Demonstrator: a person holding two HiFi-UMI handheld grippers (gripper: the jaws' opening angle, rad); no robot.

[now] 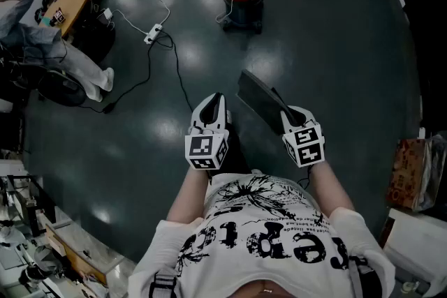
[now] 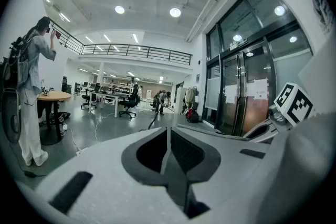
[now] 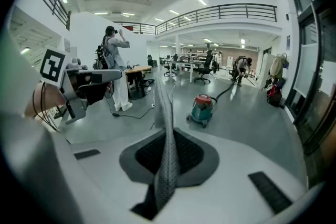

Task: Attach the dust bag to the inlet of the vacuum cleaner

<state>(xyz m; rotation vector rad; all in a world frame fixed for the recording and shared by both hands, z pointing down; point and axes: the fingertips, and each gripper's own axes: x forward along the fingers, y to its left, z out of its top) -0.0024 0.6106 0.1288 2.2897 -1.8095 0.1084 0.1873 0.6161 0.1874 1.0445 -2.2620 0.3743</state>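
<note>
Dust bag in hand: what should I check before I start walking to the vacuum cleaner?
1. Grip on dust bag: ok, right tool is shut on its edge.
2. Spare left tool: ok, jaws together, nothing seen between them.
3. Reach to vacuum cleaner: not ok, it stands far ahead.
4. Route: not ok, a cable trails ahead, just left of the straight line.
5. State of the inlet: cannot tell, too small from here.
</note>
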